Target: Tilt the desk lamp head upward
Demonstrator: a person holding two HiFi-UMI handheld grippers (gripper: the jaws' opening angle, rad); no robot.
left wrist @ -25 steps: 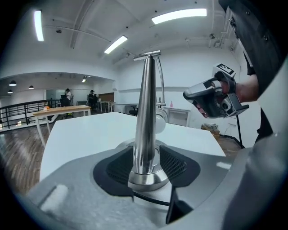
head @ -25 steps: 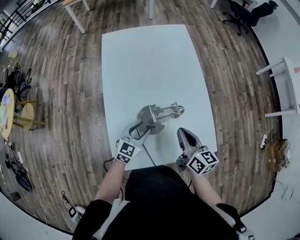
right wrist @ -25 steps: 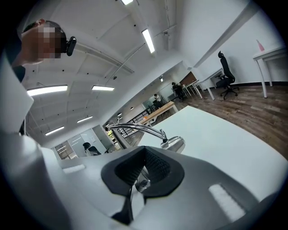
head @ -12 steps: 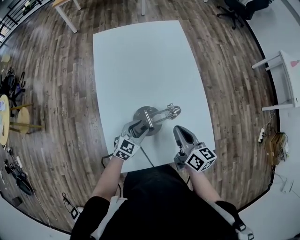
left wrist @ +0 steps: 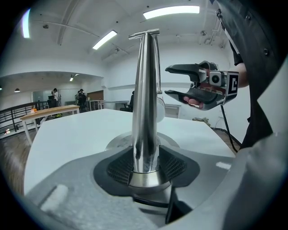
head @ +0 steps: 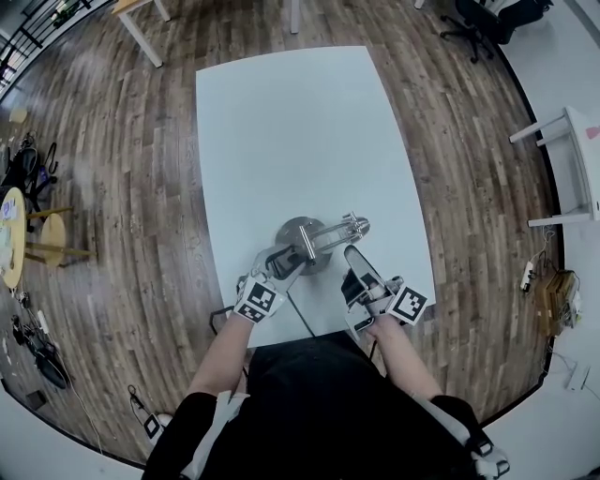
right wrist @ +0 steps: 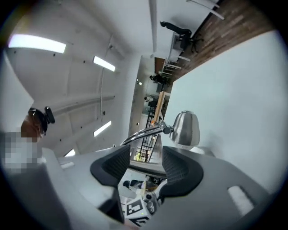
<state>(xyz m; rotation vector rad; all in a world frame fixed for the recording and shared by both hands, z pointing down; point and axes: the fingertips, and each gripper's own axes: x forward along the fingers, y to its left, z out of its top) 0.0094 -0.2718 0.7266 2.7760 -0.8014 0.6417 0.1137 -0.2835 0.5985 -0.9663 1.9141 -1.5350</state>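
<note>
A chrome desk lamp stands near the front of the white table [head: 281,122]: round base [head: 292,230], upright post [left wrist: 145,99], and a thin arm reaching right to the small head [head: 359,223]. My left gripper [head: 284,261] is shut on the post, whose foot sits between its black pads [left wrist: 112,168]. My right gripper [head: 352,268] is turned on its side just in front of the head, jaws opening. In the right gripper view the head [right wrist: 185,128] and arm lie beyond the gripper [right wrist: 146,167]; nothing is pressed between its pads. The left gripper view shows the right gripper [left wrist: 167,81] gaping beside the post.
The lamp's dark cord [head: 298,311] runs off the table's front edge. Wood floor surrounds the table. A black office chair [head: 473,21] stands at the far right, a white side table [head: 572,169] to the right, and wooden stools [head: 47,239] at the left.
My right gripper has rolled onto its side, moved up toward the lamp head, and its jaws have spread apart. My left gripper has stayed at the lamp's post.
</note>
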